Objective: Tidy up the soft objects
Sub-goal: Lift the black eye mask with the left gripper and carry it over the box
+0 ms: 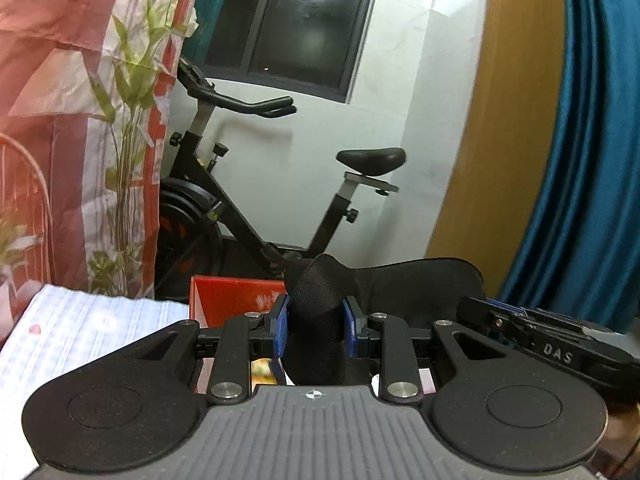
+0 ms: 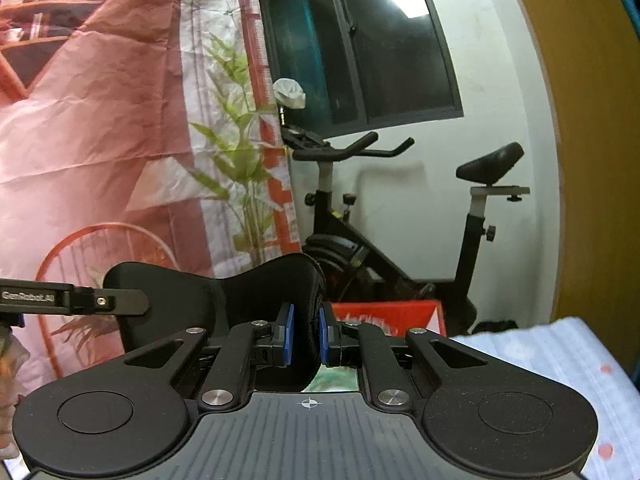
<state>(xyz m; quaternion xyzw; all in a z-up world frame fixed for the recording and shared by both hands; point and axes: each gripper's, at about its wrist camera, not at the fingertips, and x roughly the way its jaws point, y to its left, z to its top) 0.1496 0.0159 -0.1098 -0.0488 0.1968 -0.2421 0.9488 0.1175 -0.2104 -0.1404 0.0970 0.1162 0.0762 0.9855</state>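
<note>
Two hand-held grippers carry one black padded fabric piece (image 1: 400, 284) between them, lifted clear of any surface. The left gripper (image 1: 315, 325) is clamped on a bunched fold of it, blue pads (image 1: 280, 320) pressing either side; the right gripper (image 2: 306, 338) is pinched tight on a thin rolled edge of the same piece (image 2: 224, 300). In the left wrist view the fabric spreads from centre toward 3 o'clock, where the other tool reaches in; in the right wrist view it fans from centre toward 9 o'clock. Risks from here — the right-hand hold is on a narrow rim only, so a pull from the two hands drawing apart could slip the edge out and let that side drop; uneven tension could also twist the piece rather than flatten it. The red box (image 1: 232, 294) sits just behind the pads at 11 o'clock in the left view, and a striped white cloth (image 1: 92, 320) lies at 9 o'clock, so a sagging end might snag the box rim. The piece itself looks matte, finely woven, lightly padded, with curved, contoured outlines — soft enough to crease under the pads yet stiff enough to hold a shallow arch between the holds. An exercise bike (image 2: 400, 216) stands behind, well apart.
</note>
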